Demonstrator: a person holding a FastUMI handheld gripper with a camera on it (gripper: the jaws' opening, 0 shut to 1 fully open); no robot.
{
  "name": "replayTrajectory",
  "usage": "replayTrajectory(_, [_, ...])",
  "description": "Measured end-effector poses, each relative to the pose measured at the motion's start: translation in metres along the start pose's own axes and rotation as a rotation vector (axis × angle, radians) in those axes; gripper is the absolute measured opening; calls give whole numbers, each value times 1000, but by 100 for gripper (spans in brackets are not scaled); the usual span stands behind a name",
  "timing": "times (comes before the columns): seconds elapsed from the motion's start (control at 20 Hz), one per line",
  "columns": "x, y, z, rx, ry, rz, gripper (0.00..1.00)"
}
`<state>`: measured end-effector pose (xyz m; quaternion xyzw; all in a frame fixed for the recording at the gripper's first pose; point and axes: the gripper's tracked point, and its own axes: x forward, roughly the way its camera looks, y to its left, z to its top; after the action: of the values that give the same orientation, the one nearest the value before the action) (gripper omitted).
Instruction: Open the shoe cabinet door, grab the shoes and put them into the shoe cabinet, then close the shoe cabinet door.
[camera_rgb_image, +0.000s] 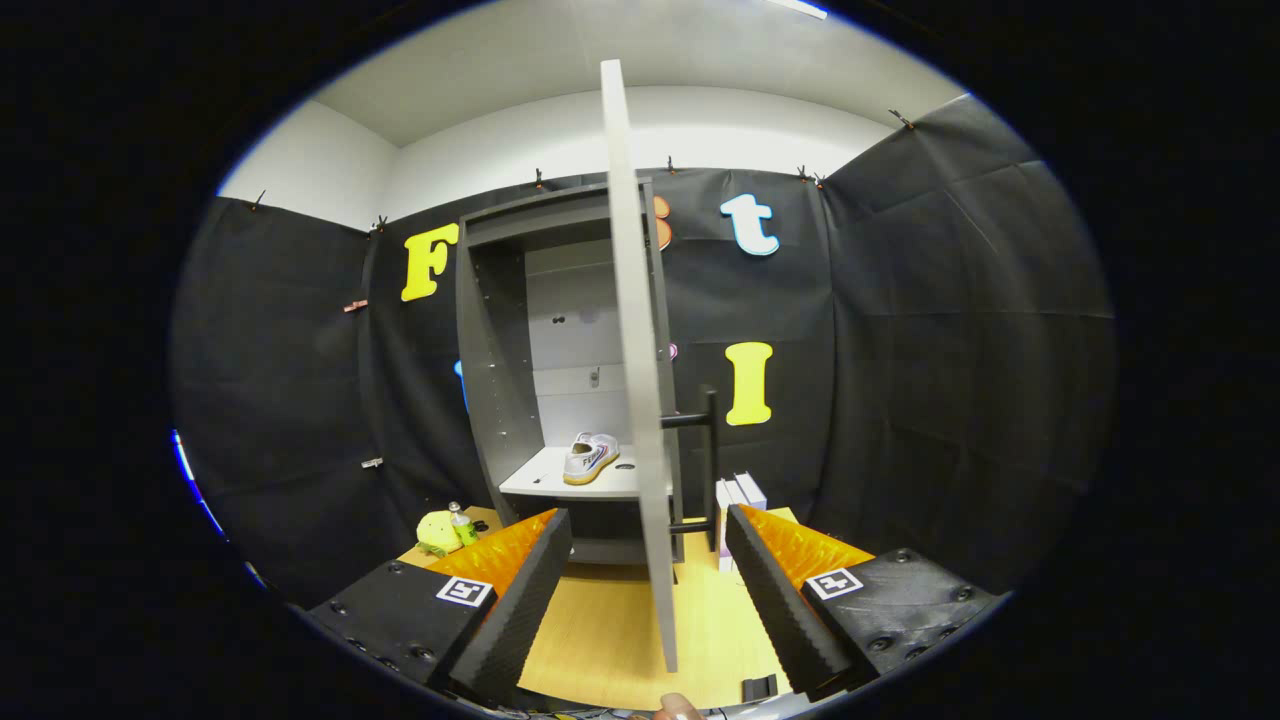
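The grey shoe cabinet (495, 350) stands against the booth wall with its door (640, 380) swung open, edge-on toward me. A white shoe (590, 458) with a tan sole rests on the cabinet's white shelf (540, 482). The door's black bar handle (708, 465) sticks out on the door's right side. My gripper (648, 585) is open, with the lower edge of the door standing between the two fingers and neither finger touching it. The shoe lies well beyond the fingertips.
A yellow-green item and a small green bottle (462, 524) lie on the wooden floor (610, 640) left of the cabinet. White boxes (738, 497) stand right of the door, by the handle. A fingertip (678, 706) shows just below the gripper.
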<state>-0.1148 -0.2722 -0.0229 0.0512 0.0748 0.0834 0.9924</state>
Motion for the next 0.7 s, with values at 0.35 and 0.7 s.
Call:
replayTrajectory(0.35, [28, -43, 0, -10, 13, -41, 98])
replayTrajectory(0.7, [55, -49, -1, -17, 25, -28, 98])
